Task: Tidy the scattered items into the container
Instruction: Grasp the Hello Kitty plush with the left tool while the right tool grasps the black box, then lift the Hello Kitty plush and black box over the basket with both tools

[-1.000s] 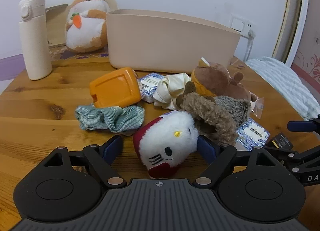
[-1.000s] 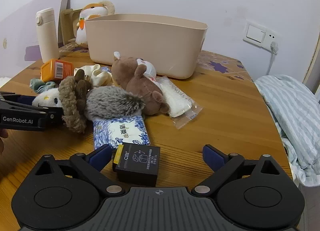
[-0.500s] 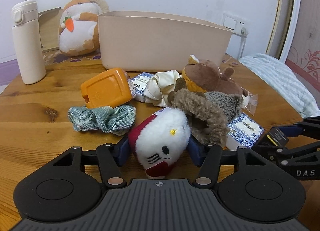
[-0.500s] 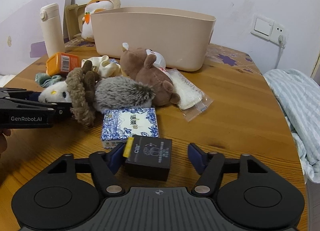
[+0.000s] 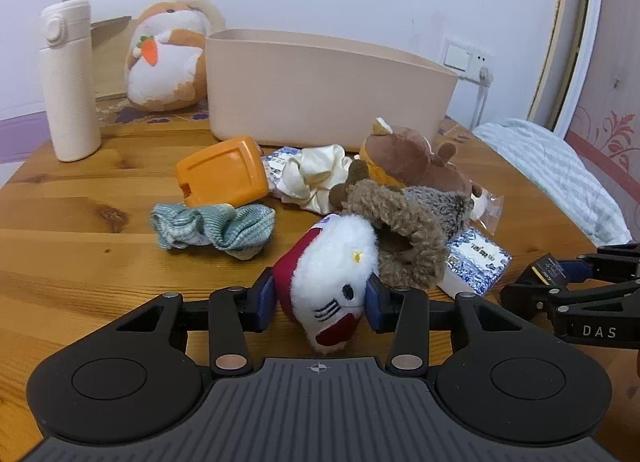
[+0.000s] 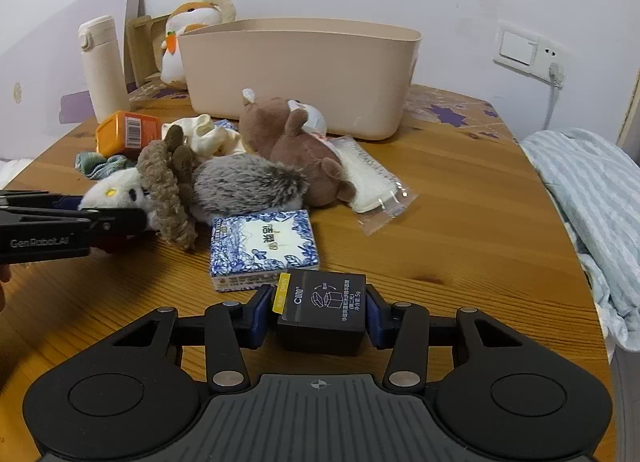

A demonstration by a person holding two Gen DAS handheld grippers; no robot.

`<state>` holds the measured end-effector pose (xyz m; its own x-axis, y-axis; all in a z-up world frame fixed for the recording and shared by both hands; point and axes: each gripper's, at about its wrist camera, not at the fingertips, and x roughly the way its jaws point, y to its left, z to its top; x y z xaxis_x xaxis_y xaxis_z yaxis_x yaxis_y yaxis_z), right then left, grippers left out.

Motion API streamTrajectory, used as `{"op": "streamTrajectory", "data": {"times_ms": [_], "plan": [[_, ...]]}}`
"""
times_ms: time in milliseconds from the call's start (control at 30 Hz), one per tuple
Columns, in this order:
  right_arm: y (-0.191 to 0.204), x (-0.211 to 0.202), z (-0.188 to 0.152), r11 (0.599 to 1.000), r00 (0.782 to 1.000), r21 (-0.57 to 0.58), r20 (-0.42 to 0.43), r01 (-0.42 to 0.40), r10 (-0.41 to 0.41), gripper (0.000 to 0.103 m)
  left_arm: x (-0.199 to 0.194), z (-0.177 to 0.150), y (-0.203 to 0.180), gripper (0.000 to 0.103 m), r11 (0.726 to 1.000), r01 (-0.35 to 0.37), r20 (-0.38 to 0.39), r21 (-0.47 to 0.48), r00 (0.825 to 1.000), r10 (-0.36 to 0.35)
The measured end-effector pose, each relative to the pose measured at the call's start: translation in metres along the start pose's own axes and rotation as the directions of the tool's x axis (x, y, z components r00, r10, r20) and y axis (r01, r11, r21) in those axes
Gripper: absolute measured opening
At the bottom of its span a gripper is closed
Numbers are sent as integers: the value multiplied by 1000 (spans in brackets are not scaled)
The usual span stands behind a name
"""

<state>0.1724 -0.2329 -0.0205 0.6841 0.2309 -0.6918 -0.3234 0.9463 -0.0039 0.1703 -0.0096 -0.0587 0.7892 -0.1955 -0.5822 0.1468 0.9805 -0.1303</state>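
So I'm closing my left gripper (image 5: 320, 300) on the little white cat plush (image 5: 334, 282) right now, blue pads pressing into its fuzzy sides, and it's sitting at the near edge of the pile on the table (image 5: 80, 254). At the same time my right gripper (image 6: 320, 312) is squeezing in on the small black box (image 6: 322, 312), which is sitting between the pads with both of them touching its sides. Both things are looking like they're still resting on the wood, not lifted yet.

Progress-wise, honestly I'm barely getting going. The beige container (image 5: 320, 89) is standing at the back of the table and I can't see down inside it from either view, so I can't say whether anything is in there. Pretty much everything is still lying outside it: the orange box (image 5: 222, 171), the teal scrunchie (image 5: 212, 227), the cream scrunchie (image 5: 312, 171), the brown bear plush (image 6: 300, 145), the grey furry hedgehog toy (image 6: 244, 185) leaning against my cat plush, the blue-and-white tissue pack (image 6: 264, 248) just in front of the black box, another tissue pack half hidden behind the cream scrunchie, and a clear packet (image 6: 372, 185) beside the bear.

The white bottle (image 5: 70, 77) and the hamster plush (image 5: 168, 57) are standing off to the side, so I'm guessing those aren't part of the mess.
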Motion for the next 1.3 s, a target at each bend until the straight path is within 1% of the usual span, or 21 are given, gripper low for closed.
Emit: {"op": "streamTrajectory", "data": {"times_ms": [167,233,567,1000,1300], "plan": [[-4,-6,-1,1000,1000,15,9,6,-7,43,-10,1,4,42,999,-21,27,-29,999,22],[-4,-8,-1,1000,1000,17,15,7,-7,43,-14,3,6,42,999,-19,37,-35,999,20],[-5,-30,10,1000,997,10,79,15,-16,43,-45,21,4,42,1000,-19,120,-18,993,21],[-7,-55,45,999,982,-14,187,40,-36,43,-68,55,4,42,999,-19,211,-31,977,25],[-1,-62,68,998,972,-38,230,56,-46,43,-73,79,4,42,1000,-15,266,-26,964,21]]}}
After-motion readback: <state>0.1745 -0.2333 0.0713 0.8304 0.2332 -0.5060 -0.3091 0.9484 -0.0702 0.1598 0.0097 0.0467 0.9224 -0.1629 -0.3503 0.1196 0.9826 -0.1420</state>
